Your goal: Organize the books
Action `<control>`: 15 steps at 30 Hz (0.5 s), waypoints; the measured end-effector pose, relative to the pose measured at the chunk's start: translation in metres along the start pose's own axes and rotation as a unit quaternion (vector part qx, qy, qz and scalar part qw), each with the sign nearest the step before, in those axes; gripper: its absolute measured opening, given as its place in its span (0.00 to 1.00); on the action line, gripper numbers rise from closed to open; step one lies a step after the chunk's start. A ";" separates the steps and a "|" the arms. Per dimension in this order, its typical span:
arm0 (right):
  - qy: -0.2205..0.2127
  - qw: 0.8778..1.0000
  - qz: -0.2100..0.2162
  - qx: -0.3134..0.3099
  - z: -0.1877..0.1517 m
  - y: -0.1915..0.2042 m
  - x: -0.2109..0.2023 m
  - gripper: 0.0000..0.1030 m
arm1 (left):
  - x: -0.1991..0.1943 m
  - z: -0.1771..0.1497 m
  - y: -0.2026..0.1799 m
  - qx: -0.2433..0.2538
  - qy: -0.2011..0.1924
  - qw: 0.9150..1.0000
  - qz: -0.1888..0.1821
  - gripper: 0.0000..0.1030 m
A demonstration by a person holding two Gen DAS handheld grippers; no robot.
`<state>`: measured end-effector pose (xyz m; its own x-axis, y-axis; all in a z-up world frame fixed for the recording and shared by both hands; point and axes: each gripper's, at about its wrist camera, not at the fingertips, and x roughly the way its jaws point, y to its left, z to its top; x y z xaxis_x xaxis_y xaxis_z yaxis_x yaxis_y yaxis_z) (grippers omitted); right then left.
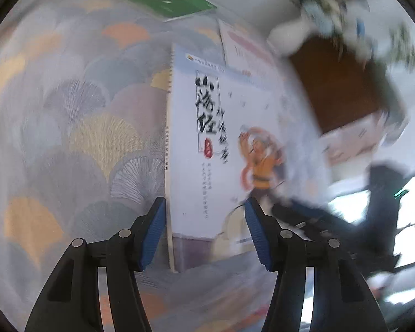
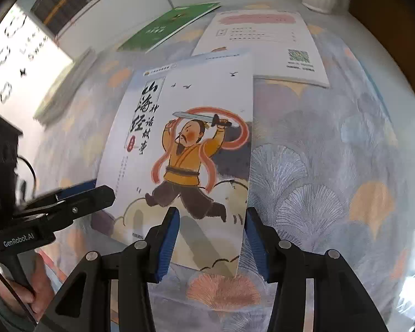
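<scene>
white book [image 2: 179, 149] edge between fingers [image 2: 167, 238]

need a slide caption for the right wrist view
Open right gripper straddling the illustrated book on the patterned tablecloth, left gripper at its left edge.

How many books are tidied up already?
None look tidied yet. The white storybook with the sword-swinging man, the green book and the white sheet with a square code lie spread apart on the fan-patterned cloth. Both open grippers, left and right, straddle the storybook's near edge.
</scene>
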<state>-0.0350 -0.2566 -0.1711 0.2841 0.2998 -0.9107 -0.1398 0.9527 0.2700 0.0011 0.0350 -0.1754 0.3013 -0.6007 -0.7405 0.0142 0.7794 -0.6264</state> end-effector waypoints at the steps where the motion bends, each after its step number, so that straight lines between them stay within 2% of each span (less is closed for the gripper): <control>1: -0.003 1.000 0.013 0.011 0.000 -0.005 -0.001 0.47 | -0.005 0.002 0.005 -0.026 -0.007 0.999 -0.038 0.53; 3: -0.005 0.999 0.041 0.033 -0.001 -0.015 -0.003 0.47 | -0.016 0.003 0.008 -0.064 -0.016 0.991 -0.114 0.53; 6: -0.006 0.995 0.073 0.064 -0.001 -0.026 -0.003 0.48 | -0.018 0.003 0.008 -0.098 -0.020 0.980 -0.172 0.53; 8: -0.008 0.994 0.078 0.069 -0.003 -0.027 -0.004 0.48 | -0.013 0.003 0.006 -0.097 -0.028 0.983 -0.152 0.53; 10: -0.009 0.995 0.080 0.066 -0.004 -0.027 -0.005 0.49 | -0.003 0.002 0.001 -0.079 -0.027 0.992 -0.089 0.50; 11: -0.010 0.995 0.080 0.065 -0.004 -0.027 -0.006 0.49 | 0.005 0.002 -0.001 -0.069 -0.022 0.995 -0.067 0.42; 12: -0.010 0.994 0.082 0.065 -0.005 -0.027 -0.007 0.50 | 0.013 0.002 -0.004 -0.059 -0.015 0.997 -0.048 0.38; 15: -0.014 0.994 0.089 0.067 -0.010 -0.028 -0.009 0.53 | 0.022 0.000 -0.019 -0.034 -0.015 0.999 -0.027 0.27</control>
<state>-0.0437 -0.2868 -0.1734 0.2926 0.4634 -0.8364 -0.0635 0.8822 0.4666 0.0069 0.0066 -0.1797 0.3307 -0.6344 -0.6987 -0.0336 0.7320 -0.6805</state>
